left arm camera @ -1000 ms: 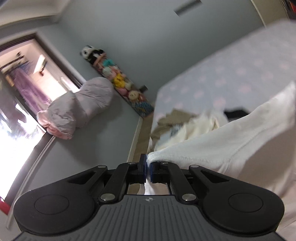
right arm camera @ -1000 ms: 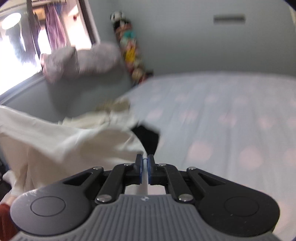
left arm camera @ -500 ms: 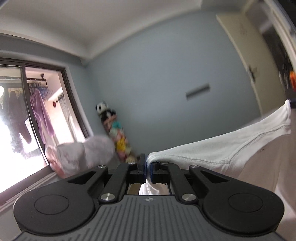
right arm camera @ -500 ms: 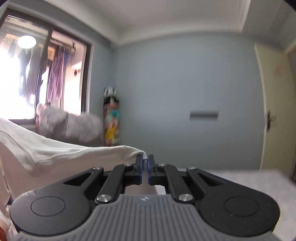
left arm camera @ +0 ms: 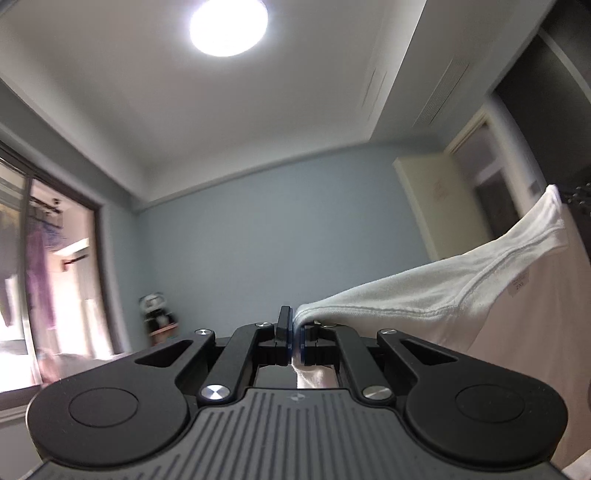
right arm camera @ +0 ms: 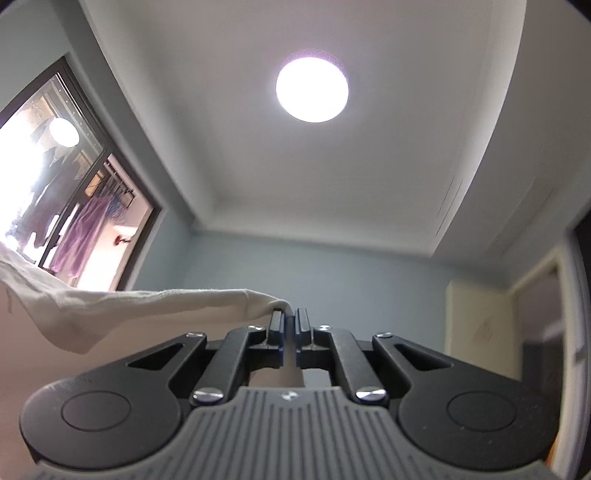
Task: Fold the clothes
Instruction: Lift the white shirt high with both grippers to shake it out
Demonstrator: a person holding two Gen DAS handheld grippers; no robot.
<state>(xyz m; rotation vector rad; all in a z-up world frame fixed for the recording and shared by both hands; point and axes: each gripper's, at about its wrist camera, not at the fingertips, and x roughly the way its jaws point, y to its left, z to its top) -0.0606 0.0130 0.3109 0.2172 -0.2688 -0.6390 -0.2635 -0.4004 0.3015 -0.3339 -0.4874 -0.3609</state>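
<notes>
A white T-shirt [left arm camera: 461,291] hangs stretched between my two grippers, lifted high in the air. My left gripper [left arm camera: 295,343] is shut on one shoulder of the shirt; the cloth runs off to the right, with the collar and a small label showing. My right gripper [right arm camera: 290,332] is shut on the other shoulder of the T-shirt [right arm camera: 129,306], which runs off to the left and droops. Both cameras tilt up toward the ceiling. The bed and the rest of the clothes are out of view.
A round ceiling lamp [left arm camera: 228,26] shines overhead. A dark-framed window [right arm camera: 74,206] with hanging laundry is at the left. A pale yellow door [left arm camera: 454,206] is at the right. A plush panda [left arm camera: 157,310] stands by the blue far wall.
Both grippers have risen and tilted upward with the shirt held between them. The bed and clothes pile dropped out of view; the ceiling and lamp now fill the frames.
</notes>
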